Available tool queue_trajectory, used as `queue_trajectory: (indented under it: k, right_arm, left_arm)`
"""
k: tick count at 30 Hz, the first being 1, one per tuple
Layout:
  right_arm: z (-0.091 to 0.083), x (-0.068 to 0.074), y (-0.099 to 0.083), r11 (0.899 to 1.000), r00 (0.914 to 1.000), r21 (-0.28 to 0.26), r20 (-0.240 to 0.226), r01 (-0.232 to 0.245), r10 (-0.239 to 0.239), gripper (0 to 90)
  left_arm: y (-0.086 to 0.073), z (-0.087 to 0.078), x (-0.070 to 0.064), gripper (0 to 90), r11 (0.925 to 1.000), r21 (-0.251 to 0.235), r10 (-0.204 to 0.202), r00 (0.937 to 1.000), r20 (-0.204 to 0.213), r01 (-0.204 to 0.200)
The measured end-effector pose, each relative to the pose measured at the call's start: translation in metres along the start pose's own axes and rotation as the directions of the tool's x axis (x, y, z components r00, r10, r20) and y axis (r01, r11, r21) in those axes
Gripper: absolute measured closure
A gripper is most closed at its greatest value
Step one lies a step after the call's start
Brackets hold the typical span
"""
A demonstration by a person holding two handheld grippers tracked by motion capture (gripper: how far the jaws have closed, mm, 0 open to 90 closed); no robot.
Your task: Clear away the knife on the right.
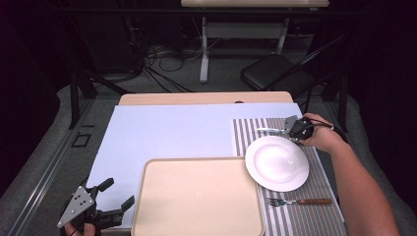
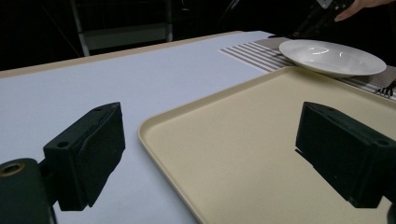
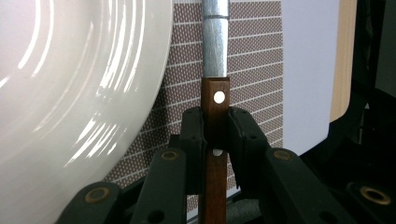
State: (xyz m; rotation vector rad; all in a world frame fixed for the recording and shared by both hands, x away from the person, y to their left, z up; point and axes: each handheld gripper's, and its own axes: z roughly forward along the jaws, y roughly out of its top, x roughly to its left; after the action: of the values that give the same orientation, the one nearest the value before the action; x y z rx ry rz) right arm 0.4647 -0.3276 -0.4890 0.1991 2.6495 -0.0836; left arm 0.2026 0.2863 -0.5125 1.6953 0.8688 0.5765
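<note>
At the far right of the table: the right gripper (image 1: 295, 132) is held by a hand (image 1: 322, 135) over the grey-and-white striped placemat (image 1: 322, 172), just beyond the round white ceramic plate (image 1: 277, 162).
Held thing: a table knife with a brown riveted wooden handle and a steel blade (image 3: 215, 100), pinched at the handle between the pressed-together black fingers (image 3: 192, 135) of the right gripper.
Long axis: in the right gripper view the knife runs straight out along the jaws, handle at the bottom, blade toward the top edge.
Pointing: in the high view the blade (image 1: 269, 130) reaches leftward from the gripper, roughly level with the table's far edge, lying over the striped mat; whether it touches the mat I cannot tell.
Beside the knife: the plate's rim curves just alongside the blade in the right gripper view, apart from it.
Near side of the mat: a fork with a brown wooden handle (image 1: 299, 201) lies crosswise, tines to the left, just on the near side of the plate.
Middle: a large beige rectangular plastic tray (image 1: 196, 196) sits on the pale blue table cover (image 1: 162, 132), its right edge touching or under the plate's rim.
Left gripper (image 1: 114, 195): low at the near left corner, fingers (image 2: 86, 154) spread wide, nothing between them, pointing toward the tray's left corner.
Background: a dark folding chair (image 1: 278, 71) and cables on the floor beyond the table.
</note>
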Motion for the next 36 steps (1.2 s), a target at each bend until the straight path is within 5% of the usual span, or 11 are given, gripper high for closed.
queue_trajectory:
  k: [2, 4, 7, 8, 10, 13, 36]
  right_arm:
    - [0.006, 0.008, -0.004, 0.983, 0.9959, -0.171, 0.054, -0.062, 0.072, 77.1]
    - [-0.009, 0.006, -0.001, 0.998, 0.9987, -0.055, 0.029, -0.039, 0.041, 77.1]
    - [-0.009, 0.012, -0.003, 0.98, 0.9938, -0.181, 0.064, -0.078, 0.091, 77.1]
    - [-0.012, 0.014, -0.003, 0.979, 0.9928, -0.186, 0.065, -0.087, 0.101, 77.1]
    - [-0.026, 0.015, -0.001, 0.993, 0.9948, -0.072, 0.039, -0.091, 0.094, 77.1]
    - [-0.028, 0.023, -0.002, 0.982, 0.9899, -0.152, 0.072, -0.11, 0.122, 77.1]
    - [-0.079, 0.062, -0.007, 0.985, 0.9831, -0.083, 0.093, -0.15, 0.157, 77.1]
  left_arm:
    - [0.0, 0.0, 0.0, 8.6, 1.0, 0.005, 0.005, 1.0, 0.005, -0.005]
    - [0.0, 0.001, 0.0, 8.8, 0.9999, 0.009, 0.008, 0.9999, 0.009, -0.008]
    - [0.0, 0.001, 0.0, 9.2, 0.9999, 0.008, 0.011, 0.9998, 0.014, -0.011]
    - [0.0, 0.001, 0.0, 9.2, 0.9999, 0.008, 0.012, 0.9998, 0.015, -0.012]
    - [0.0, 0.001, 0.001, 9.3, 0.9999, 0.008, 0.014, 0.9997, 0.019, -0.014]
    - [-0.001, 0.001, 0.002, 9.3, 0.9999, 0.006, 0.013, 0.9996, 0.025, -0.013]
    - [0.0, -0.001, 0.005, 9.8, 0.9999, -0.013, -0.004, 0.9997, 0.024, 0.004]
